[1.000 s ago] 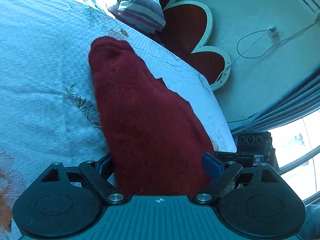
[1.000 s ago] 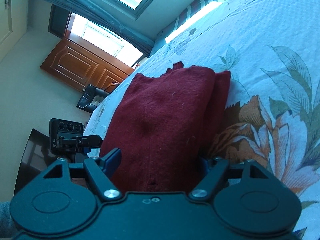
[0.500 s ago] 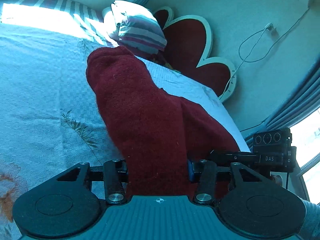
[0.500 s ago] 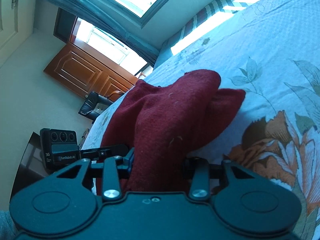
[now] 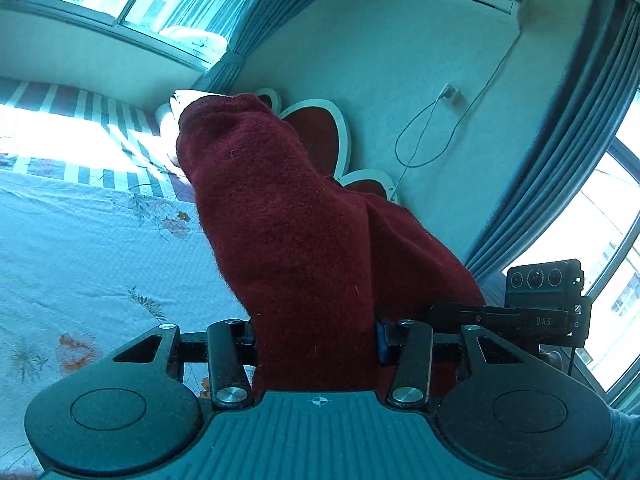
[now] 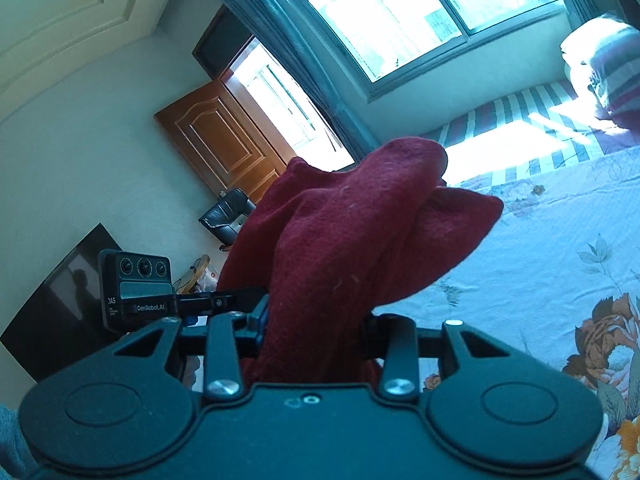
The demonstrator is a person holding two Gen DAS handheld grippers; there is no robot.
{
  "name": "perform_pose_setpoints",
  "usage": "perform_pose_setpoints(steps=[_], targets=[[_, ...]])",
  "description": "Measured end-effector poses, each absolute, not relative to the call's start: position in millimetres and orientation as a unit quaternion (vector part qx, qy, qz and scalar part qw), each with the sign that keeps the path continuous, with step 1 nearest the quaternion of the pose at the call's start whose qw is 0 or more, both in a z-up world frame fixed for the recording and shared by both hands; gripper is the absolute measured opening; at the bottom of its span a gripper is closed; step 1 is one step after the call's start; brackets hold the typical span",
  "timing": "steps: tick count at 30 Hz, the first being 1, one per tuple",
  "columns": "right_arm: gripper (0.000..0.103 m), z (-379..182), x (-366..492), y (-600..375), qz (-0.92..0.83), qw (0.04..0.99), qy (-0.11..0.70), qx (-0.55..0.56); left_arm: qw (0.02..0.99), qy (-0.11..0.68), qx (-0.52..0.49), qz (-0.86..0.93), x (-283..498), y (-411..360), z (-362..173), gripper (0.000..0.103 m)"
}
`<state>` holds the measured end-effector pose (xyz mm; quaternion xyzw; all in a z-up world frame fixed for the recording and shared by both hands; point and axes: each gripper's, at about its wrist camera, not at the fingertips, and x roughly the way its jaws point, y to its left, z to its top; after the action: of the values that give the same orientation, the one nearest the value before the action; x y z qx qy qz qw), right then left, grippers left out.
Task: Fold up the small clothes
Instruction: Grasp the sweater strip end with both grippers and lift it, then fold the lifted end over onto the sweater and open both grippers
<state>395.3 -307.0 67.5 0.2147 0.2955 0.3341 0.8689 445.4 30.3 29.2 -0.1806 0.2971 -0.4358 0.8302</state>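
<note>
A dark red woolly garment [image 5: 304, 232] hangs lifted above the bed, bunched into a thick fold. My left gripper [image 5: 316, 340] is shut on its near edge, the cloth filling the gap between the jaws and hiding the fingertips. In the right wrist view the same red garment [image 6: 352, 248] rises from my right gripper [image 6: 316, 332], which is shut on another part of that edge. The other gripper shows at each view's side, as the right gripper [image 5: 544, 300] and the left gripper [image 6: 136, 288].
A bed with a pale floral bedspread [image 5: 80, 248] lies below. A striped pillow [image 6: 608, 68] and a red, white-rimmed headboard [image 5: 320, 136] stand at the head. Curtained windows [image 5: 600, 216], a wooden door [image 6: 224, 140], a cable on the wall [image 5: 432, 136].
Both grippers closed on the red garment's near edge, then rose, lifting it off the bedspread. The views tilted up from the bed toward the walls and windows.
</note>
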Motion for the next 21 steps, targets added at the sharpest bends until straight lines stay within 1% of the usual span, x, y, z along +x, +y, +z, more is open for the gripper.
perform_pose_setpoints(steps=[4, 8, 13, 21], targets=[[0.039, 73, 399, -294, 0.339, 0.868, 0.294, 0.213, 0.834, 0.3, -0.18, -0.427, 451, 44, 30, 0.047], [0.039, 58, 426, -291, 0.339, 0.858, 0.312, 0.228, 0.83, 0.326, -0.182, -0.414, 480, 45, 13, 0.047], [0.039, 22, 469, -298, 0.328, 0.841, 0.34, 0.266, 0.82, 0.361, -0.194, -0.399, 527, 39, -25, 0.047], [0.039, -43, 529, -310, 0.312, 0.821, 0.381, 0.289, 0.808, 0.403, -0.205, -0.378, 583, 14, -86, 0.047]])
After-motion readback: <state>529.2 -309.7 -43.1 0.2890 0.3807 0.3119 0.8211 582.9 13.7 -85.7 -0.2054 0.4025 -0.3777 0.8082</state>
